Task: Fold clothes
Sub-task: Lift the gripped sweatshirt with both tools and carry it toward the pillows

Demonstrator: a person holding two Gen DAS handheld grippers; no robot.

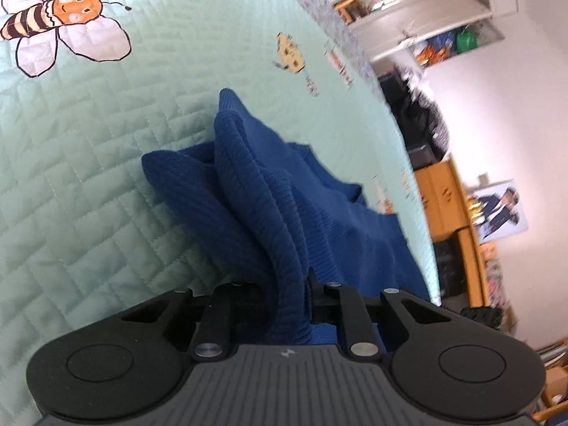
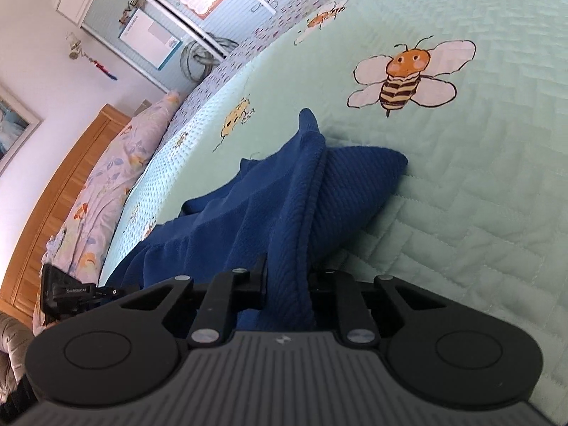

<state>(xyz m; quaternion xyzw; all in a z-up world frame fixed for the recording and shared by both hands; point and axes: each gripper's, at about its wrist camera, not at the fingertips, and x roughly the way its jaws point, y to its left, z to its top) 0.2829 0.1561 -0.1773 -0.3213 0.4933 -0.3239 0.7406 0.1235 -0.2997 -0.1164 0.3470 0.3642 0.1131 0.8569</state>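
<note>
A dark blue ribbed knit garment lies bunched on a mint green quilted bedspread. My left gripper is shut on a fold of the garment, which rises between its jaws and drapes forward. In the right wrist view the same blue garment lies on the bedspread. My right gripper is shut on another fold of it. The fingertips of both grippers are hidden by the cloth. The left gripper's body shows at the lower left of the right wrist view.
The bedspread carries printed bees. A floral pillow and a wooden headboard lie along the bed's left side. Wooden furniture and shelves stand beyond the bed's edge.
</note>
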